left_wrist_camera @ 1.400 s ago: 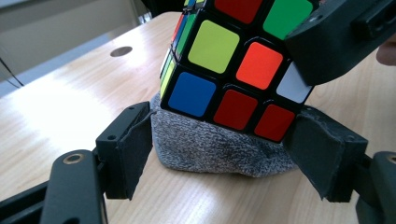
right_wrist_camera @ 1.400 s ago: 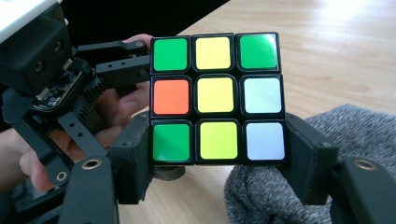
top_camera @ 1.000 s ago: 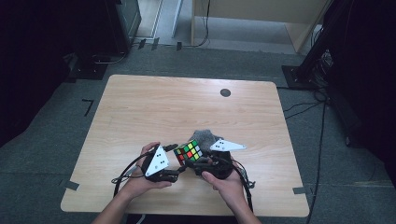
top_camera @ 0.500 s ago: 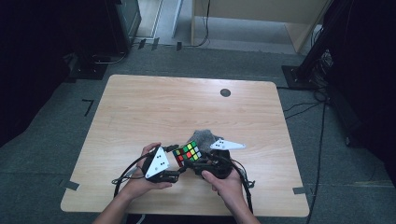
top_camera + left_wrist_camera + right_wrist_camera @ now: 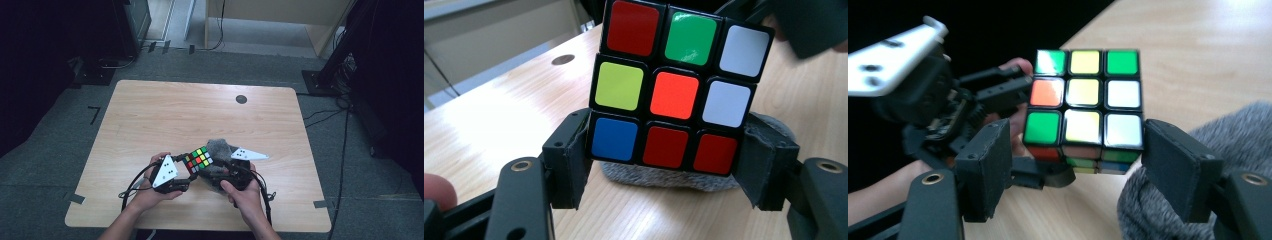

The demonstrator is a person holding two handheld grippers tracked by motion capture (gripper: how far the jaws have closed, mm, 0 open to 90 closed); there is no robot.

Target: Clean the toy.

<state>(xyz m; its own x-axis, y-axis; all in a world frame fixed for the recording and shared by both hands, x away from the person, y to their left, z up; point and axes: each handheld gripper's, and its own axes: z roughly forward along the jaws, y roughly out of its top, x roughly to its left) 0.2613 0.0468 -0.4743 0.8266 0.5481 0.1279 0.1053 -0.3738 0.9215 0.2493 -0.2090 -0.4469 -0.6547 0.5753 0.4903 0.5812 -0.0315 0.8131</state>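
A Rubik's cube (image 5: pixel 198 159) hangs just above the table between both grippers, near the front edge. In the left gripper view the cube (image 5: pixel 674 95) shows red, green, white, yellow, orange and blue stickers. My left gripper (image 5: pixel 666 160) has just been closing, and its pads press on the bottom row from both sides. In the high view that left gripper (image 5: pixel 191 174) comes in from the left. My right gripper (image 5: pixel 1080 155) has just been opening. The cube (image 5: pixel 1083 105) sits between its jaws with a small gap at the left pad. This right gripper (image 5: pixel 212 169) reaches in from the right.
A grey furry cloth (image 5: pixel 220 147) lies on the wooden table (image 5: pixel 175 115) right under and behind the cube. A black round grommet (image 5: pixel 241 99) sits near the far edge. Cables loop from both grippers by the person's hands at the front edge.
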